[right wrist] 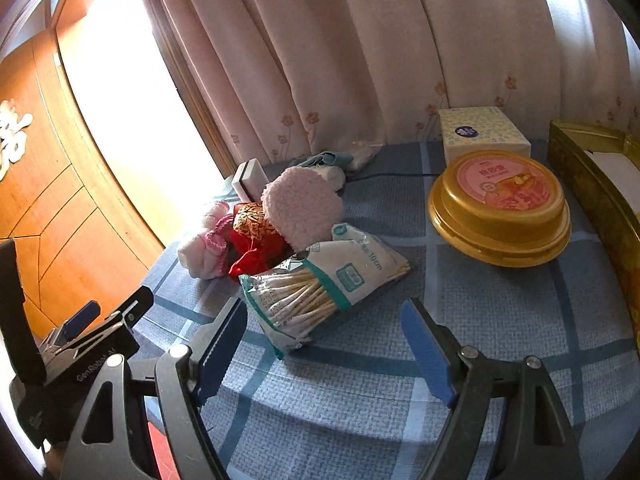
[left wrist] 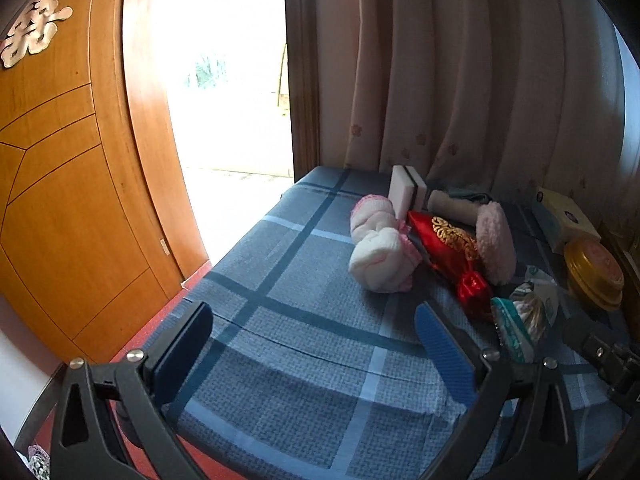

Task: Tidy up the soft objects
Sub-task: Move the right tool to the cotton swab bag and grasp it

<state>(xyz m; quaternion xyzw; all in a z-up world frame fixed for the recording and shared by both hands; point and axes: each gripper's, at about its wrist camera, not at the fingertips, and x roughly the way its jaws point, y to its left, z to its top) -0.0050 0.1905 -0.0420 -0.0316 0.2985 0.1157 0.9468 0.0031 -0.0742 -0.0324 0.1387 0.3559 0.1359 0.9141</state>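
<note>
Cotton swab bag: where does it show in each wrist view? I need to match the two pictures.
Left wrist: the cotton swab bag lies at lower right, just beyond the right-hand finger, partly cut off by it.
Right wrist: it lies at centre, just ahead of the open jaws.
Shared landmark: the fluffy pink puff right behind the bag.

Home bedroom: curtains [right wrist: 340, 60], wooden door [left wrist: 60, 160].

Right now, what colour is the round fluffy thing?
Pale pink. The round fluffy puff shows best in the right wrist view.
</note>
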